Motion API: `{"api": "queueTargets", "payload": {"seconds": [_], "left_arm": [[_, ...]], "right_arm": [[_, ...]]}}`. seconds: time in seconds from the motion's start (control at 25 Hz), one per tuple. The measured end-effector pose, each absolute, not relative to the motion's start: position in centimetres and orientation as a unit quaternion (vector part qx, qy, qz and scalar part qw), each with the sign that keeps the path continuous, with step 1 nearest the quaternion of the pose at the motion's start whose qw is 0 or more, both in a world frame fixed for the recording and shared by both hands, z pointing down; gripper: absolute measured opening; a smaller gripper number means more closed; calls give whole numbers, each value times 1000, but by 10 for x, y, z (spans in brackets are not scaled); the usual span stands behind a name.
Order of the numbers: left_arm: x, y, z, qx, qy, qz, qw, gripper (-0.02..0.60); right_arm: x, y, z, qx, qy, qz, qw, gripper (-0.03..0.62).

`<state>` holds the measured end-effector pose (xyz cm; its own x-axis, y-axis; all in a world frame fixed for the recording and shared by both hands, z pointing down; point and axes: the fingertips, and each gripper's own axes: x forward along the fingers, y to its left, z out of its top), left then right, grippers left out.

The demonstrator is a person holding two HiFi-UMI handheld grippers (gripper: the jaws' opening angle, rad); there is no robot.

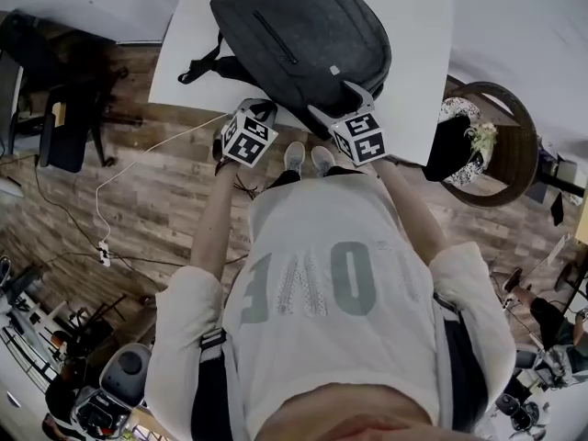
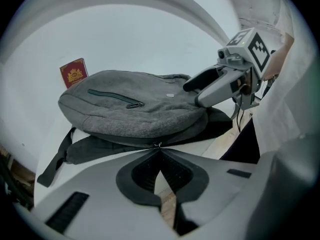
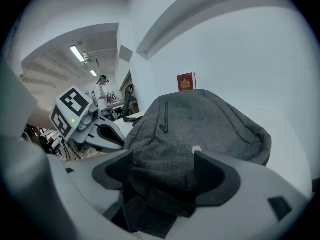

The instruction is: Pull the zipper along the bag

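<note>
Pinched zipper pull (image 2: 157, 145) with left gripper (image 2: 159, 151), jaws fully together — clamped bunched edge of bag (image 2: 140, 109) between wide-set right gripper (image 3: 162, 158) jaws.

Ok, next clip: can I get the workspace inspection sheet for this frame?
Surface: white table.
Job's things: grey backpack lying flat; zipper pull on its near edge.
Clutter: red booklet behind the backpack.
Grippers: left gripper shut on the zipper pull; right gripper jaws wide, apparently clamping the backpack's end.
Cables: white cable running to a power strip on the floor.
Surroundings: wood floor; round wooden stand with a plant.
</note>
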<state>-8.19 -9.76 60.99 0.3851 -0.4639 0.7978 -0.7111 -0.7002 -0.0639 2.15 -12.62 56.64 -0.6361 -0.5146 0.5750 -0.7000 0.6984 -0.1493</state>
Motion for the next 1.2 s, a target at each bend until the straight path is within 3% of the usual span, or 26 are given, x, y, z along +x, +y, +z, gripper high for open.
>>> {"api": "queueTargets", "payload": {"seconds": [0.44, 0.6, 0.68, 0.88, 1.04, 1.2], "left_arm": [[-155, -102, 611, 784, -422, 424, 165, 26], [-157, -103, 610, 789, -401, 439, 151, 26], [-157, -105, 611, 789, -398, 445, 142, 26], [-166, -109, 616, 785, -410, 445, 136, 26], [-186, -124, 617, 771, -424, 454, 141, 26], [-212, -142, 617, 755, -430, 475, 137, 26]], "right_arm": [[-48, -70, 561, 182, -907, 229, 304, 385], [-38, -81, 535, 176, -913, 251, 270, 385], [-25, -96, 516, 179, -925, 206, 263, 385], [18, -119, 522, 128, -917, 21, 378, 385], [38, -108, 551, 47, -880, -29, 471, 385], [21, -93, 576, 6, -863, -81, 499, 385]]}}
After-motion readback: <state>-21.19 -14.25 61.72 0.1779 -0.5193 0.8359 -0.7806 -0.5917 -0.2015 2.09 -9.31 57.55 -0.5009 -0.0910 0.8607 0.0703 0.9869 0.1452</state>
